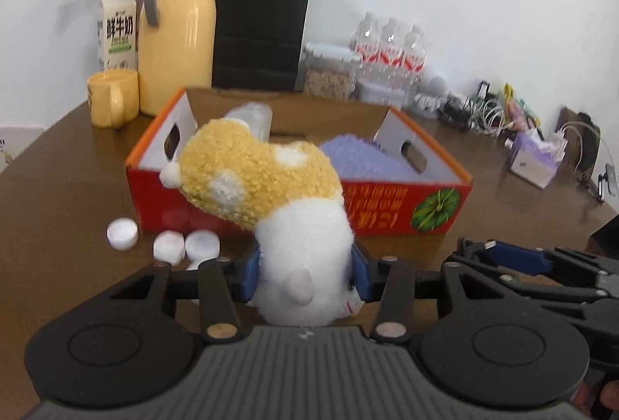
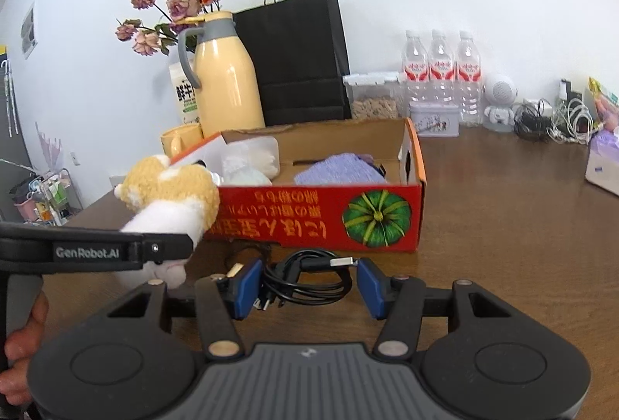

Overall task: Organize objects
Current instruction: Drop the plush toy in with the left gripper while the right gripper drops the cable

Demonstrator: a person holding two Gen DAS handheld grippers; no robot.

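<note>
Left wrist: jaws clench plush toy [image 1: 267, 195]; red box [image 1: 387, 205] holds purple cloth [image 1: 359, 156] (right jaws released).

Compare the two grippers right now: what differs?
Left gripper is shut on the plush toy, pads squeezing its white end; right gripper has its pads apart, a coiled black cable between them, not pressed. The left carries the toy off the table, in front of the red box; the cable seems to lie on the table by that box. Both share blue pads and black bodies.
</note>
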